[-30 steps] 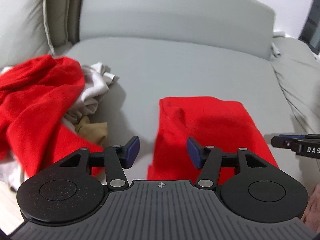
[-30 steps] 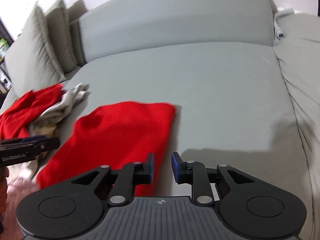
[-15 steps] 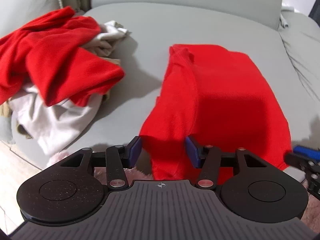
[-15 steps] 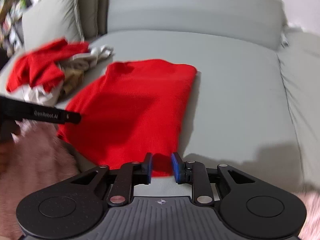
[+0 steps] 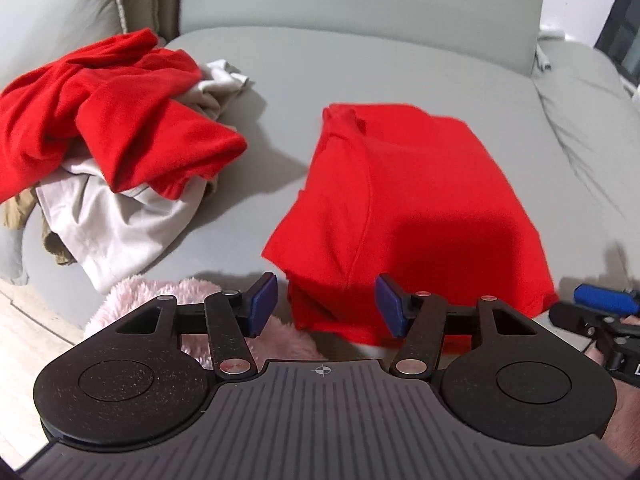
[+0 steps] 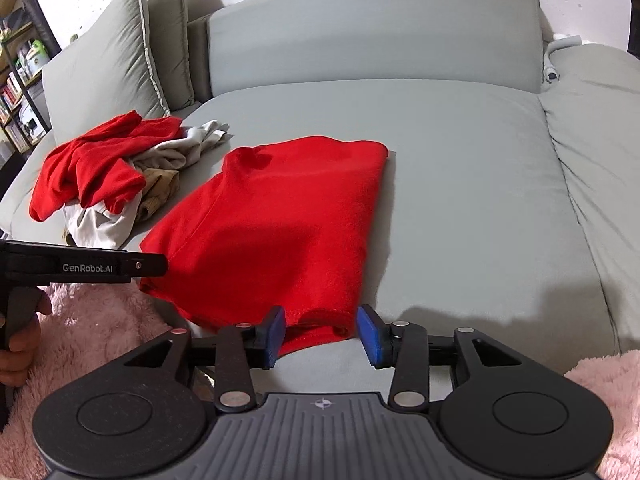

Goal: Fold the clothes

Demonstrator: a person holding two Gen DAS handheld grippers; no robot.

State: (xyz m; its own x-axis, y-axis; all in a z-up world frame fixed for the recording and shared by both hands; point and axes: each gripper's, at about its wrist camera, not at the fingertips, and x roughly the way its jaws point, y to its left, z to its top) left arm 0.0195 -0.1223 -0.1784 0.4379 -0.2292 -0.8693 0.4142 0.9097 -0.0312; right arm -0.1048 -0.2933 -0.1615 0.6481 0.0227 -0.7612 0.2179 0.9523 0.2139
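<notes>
While both sets of jaws stand apart with nothing clamped, the left gripper (image 5: 326, 306) and the right gripper (image 6: 321, 336) each straddle the near hem of the red shirt (image 5: 404, 208). Both have just been opening, the right one more markedly, and the hem lies between the pads without being pressed.

Landmark: red shirt. It lies flat on the grey sofa seat (image 6: 460, 168), already folded into 1 long panel, with its near end draped over the seat's front edge. The left gripper sits at its near-left corner, the right gripper at its near-right corner.

Recommended procedure, as a judgement: close each gripper on all layers of 1 near corner, lift both corners level, carry them toward the collar end, and lay the hem down square. Unequal lift will likely skew the fold.

Orientation: the shirt's long axis runs from the hem, nearest the grippers, to the collar end, which points toward the sofa backrest (image 6: 372, 36).

To the left of the shirt, well apart from it, lies the unfolded pile (image 5: 116, 136) of red, white and tan garments.
</notes>
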